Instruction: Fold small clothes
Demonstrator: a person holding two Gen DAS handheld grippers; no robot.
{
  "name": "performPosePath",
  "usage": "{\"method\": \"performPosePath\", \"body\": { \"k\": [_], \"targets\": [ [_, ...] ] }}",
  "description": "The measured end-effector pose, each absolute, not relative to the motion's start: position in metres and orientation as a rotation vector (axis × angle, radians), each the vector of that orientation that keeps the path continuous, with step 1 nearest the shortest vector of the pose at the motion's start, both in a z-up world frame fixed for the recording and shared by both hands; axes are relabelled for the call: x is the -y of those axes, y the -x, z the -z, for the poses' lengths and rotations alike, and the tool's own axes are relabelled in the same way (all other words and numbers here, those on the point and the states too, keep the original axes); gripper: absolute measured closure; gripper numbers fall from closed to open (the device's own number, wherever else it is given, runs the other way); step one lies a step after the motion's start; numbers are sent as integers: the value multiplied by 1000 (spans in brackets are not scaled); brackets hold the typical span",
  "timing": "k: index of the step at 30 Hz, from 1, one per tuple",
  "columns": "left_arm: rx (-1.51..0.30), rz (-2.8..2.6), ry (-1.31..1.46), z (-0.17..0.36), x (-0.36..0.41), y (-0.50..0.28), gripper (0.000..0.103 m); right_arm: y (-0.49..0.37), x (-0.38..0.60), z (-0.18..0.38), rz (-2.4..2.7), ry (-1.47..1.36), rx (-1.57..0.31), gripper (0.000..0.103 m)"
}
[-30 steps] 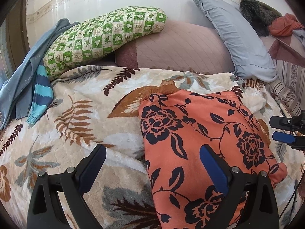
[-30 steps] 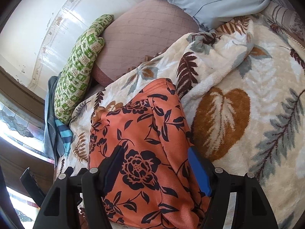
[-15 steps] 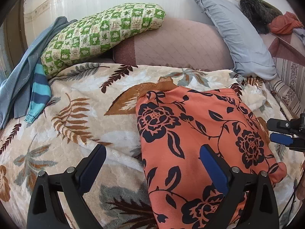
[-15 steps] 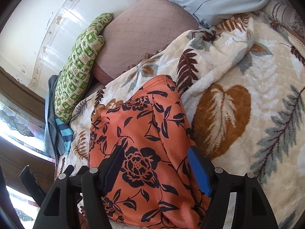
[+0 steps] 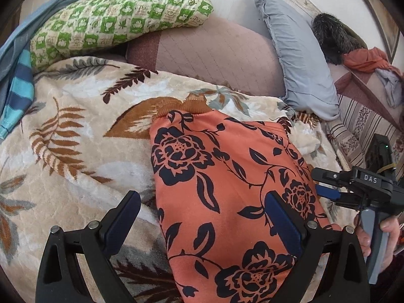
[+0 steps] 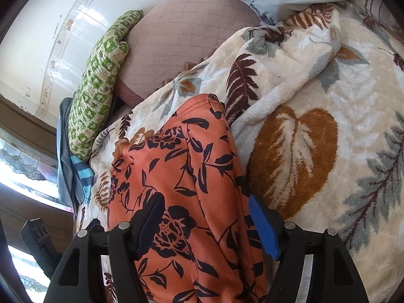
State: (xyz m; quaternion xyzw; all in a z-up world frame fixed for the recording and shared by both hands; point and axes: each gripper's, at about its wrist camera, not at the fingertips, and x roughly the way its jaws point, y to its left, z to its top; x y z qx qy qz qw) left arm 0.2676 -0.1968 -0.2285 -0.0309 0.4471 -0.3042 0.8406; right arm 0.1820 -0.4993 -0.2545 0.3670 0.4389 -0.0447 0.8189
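Lengthwise, orange floral garment (image 5: 222,189), ribbed hem farthest

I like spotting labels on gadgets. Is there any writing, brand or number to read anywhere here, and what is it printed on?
"DAS": white letters on the black body of the right gripper, seen in the left wrist view.
The green checked pillow has tiny printed squares with what may be lettering, too small to read.
Nothing readable on the orange floral garment or the leaf-patterned blanket.
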Motion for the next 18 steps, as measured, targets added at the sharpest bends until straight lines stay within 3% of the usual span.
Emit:
{"method": "performPosePath", "body": {
  "k": [5,18],
  "targets": [
    [-1034,683,112,243,200,-272,4,-199,501,280,37,-823,-1004,30],
    [-1027,655,-4,253,216,-269,4,-211,486,290,-94,-903,-1011,28]
  ]
}}
